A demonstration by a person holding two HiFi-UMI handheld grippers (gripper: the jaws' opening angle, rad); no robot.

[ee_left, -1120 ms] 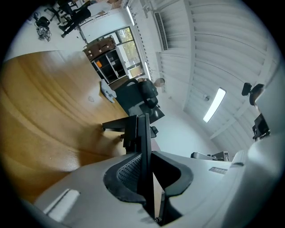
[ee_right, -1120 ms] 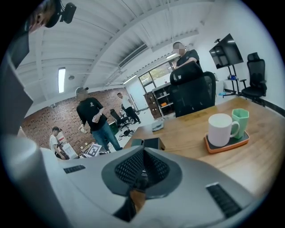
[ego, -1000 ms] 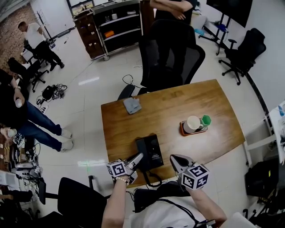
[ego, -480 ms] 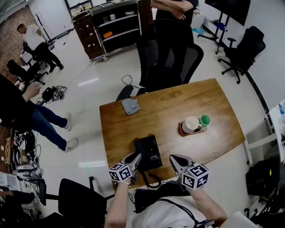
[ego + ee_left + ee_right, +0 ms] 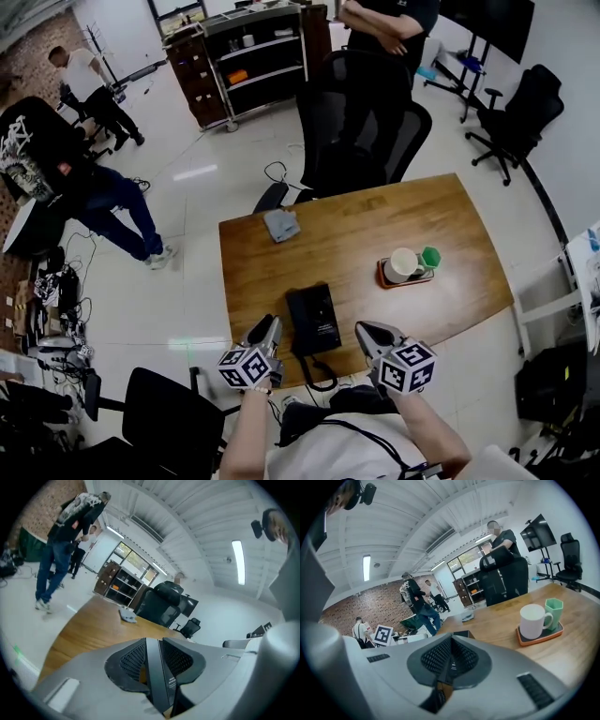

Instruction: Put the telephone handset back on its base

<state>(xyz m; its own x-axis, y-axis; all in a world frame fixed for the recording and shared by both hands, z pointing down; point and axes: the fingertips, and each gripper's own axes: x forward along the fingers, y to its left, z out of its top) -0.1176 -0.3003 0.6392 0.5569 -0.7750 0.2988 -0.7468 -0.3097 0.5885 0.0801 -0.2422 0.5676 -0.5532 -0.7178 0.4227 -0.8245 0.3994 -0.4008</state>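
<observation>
The telephone handset [image 5: 299, 323] lies on the left side of its black base [image 5: 324, 319], near the front edge of the wooden table [image 5: 375, 234]. The left gripper [image 5: 268, 322] hovers just left of the phone and clear of it; its jaws have just been opening and stand wide with nothing between them. The right gripper [image 5: 361, 329], to the phone's right, has its jaws drawn together and empty.
</observation>
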